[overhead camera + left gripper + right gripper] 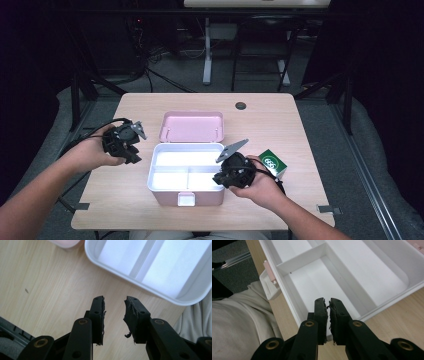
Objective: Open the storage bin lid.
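Two hand-held grippers empty: left hand-held gripper (114, 305) jaws apart over bare counter (50, 285), white box (186, 172) beside it; right hand-held gripper (328, 305) jaws together above box compartment. Risk: right could knock divider, shove box; green carton (273, 162) just behind right might get bumped.

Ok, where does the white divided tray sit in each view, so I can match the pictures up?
High view: white divided tray at table centre, between both hands.
Left gripper view: tray upper right, beyond the open tongs.
Right gripper view: tray across the top and centre, under the shut tongs.
Shared landmark: the tray's inner divider.
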A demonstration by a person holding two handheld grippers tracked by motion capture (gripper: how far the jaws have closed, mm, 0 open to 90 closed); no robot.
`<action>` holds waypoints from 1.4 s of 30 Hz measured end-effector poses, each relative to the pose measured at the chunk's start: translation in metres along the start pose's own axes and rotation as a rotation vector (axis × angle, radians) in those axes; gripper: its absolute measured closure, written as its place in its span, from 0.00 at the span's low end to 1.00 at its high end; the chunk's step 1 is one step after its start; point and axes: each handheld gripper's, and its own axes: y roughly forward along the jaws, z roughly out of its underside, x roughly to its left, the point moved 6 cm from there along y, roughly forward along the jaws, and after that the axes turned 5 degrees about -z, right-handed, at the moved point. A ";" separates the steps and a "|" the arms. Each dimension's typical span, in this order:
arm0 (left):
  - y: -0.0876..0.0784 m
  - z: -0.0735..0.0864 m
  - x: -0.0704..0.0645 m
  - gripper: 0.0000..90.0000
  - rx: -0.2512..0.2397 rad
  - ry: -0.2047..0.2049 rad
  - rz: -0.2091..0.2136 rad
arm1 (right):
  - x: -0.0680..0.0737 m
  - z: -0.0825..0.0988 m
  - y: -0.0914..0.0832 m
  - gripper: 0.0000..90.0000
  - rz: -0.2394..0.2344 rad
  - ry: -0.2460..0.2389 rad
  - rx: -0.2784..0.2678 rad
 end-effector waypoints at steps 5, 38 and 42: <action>0.001 -0.015 -0.010 0.76 -0.006 0.043 0.013 | -0.005 0.001 -0.008 0.90 0.013 0.017 -0.031; 0.037 -0.071 -0.045 0.83 -0.011 0.257 0.050 | -0.029 0.014 -0.017 0.85 0.055 0.091 -0.084; 0.039 -0.073 -0.045 0.81 -0.011 0.251 0.052 | -0.029 0.015 -0.016 0.85 0.055 0.094 -0.083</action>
